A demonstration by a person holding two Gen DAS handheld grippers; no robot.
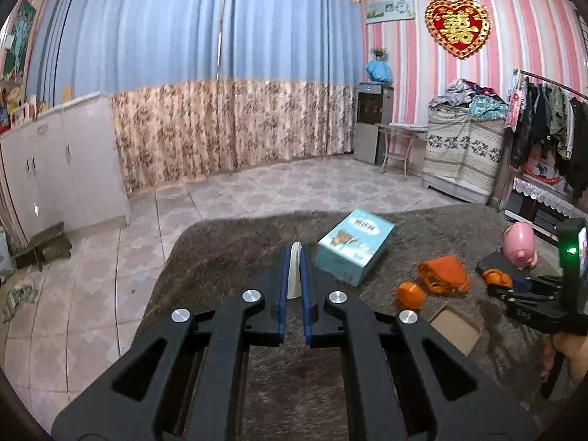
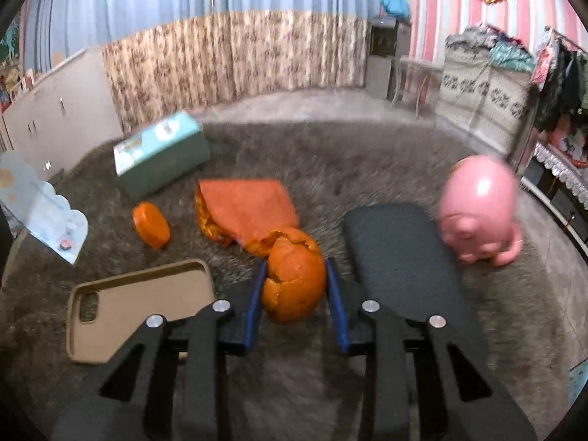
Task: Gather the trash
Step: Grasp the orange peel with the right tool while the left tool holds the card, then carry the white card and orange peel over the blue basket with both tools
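My right gripper (image 2: 296, 262) is shut on a curled orange peel (image 2: 294, 286) that lies on the shaggy grey cover (image 2: 294, 161); both blue pads touch its sides. The left wrist view shows that gripper (image 1: 509, 286) at the far right with the peel (image 1: 497, 278). My left gripper (image 1: 293, 255) is shut on a thin white card (image 1: 295, 275), which stands edge-on between the pads. The right wrist view shows the card's pale blue printed face (image 2: 44, 205) at the left edge. An orange wrapper (image 2: 250, 209) and a small orange piece (image 2: 150, 224) lie loose just beyond the peel.
A teal box (image 2: 158, 152) lies at the back left. A tan phone case (image 2: 139, 305) is near left, a dark flat pad (image 2: 400, 257) right of the peel, and a pink pig figurine (image 2: 477, 209) beyond it. Tiled floor (image 1: 257, 191) surrounds the covered surface.
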